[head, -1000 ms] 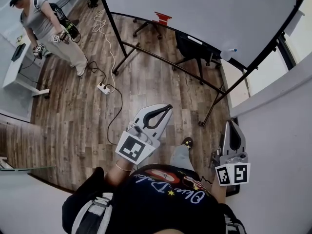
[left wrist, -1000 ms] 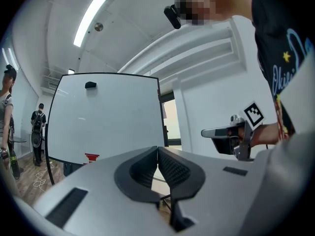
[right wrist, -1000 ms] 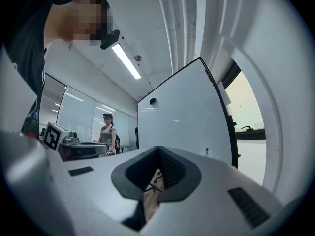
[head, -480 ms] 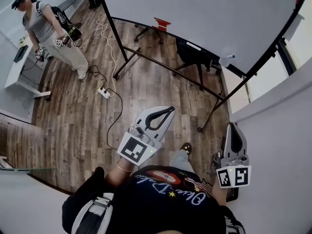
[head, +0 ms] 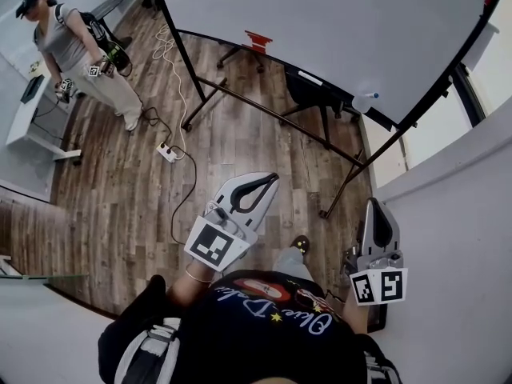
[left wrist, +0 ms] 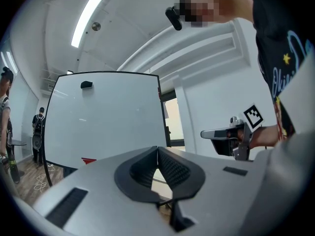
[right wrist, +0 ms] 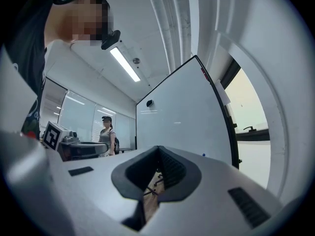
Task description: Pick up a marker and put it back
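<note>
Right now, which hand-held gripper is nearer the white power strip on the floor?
Left. In the head view the left hand-held gripper is a short way right of the power strip; the right hand-held gripper is much farther right, beside the white wall.

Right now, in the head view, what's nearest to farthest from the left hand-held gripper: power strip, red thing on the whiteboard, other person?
From the left hand-held gripper:
1. power strip, on the floor to its left.
2. red thing, on the whiteboard lower edge, ahead.
3. other person, far off at the upper left.
</note>
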`<action>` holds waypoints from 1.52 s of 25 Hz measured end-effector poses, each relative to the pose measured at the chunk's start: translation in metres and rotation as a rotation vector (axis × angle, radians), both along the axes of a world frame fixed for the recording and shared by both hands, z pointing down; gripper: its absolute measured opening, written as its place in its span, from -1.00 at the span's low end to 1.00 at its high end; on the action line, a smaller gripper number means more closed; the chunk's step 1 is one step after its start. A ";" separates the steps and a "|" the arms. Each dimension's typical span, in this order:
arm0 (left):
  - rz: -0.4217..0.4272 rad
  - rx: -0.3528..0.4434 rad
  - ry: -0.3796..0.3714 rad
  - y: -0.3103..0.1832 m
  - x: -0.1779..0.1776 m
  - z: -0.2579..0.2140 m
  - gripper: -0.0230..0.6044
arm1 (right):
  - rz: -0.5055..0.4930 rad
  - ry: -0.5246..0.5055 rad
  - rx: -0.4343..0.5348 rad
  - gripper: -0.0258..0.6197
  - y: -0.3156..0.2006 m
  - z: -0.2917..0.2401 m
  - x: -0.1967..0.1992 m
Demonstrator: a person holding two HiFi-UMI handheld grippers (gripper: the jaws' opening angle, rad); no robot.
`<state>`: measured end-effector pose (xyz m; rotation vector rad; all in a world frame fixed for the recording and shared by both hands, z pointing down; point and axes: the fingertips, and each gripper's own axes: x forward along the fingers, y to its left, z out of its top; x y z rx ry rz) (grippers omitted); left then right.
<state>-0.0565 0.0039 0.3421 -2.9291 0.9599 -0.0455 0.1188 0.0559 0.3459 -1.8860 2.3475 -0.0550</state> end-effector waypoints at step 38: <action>-0.077 0.049 -0.007 -0.070 0.105 -0.002 -0.92 | -0.057 0.023 -0.001 -0.92 -0.077 0.020 0.111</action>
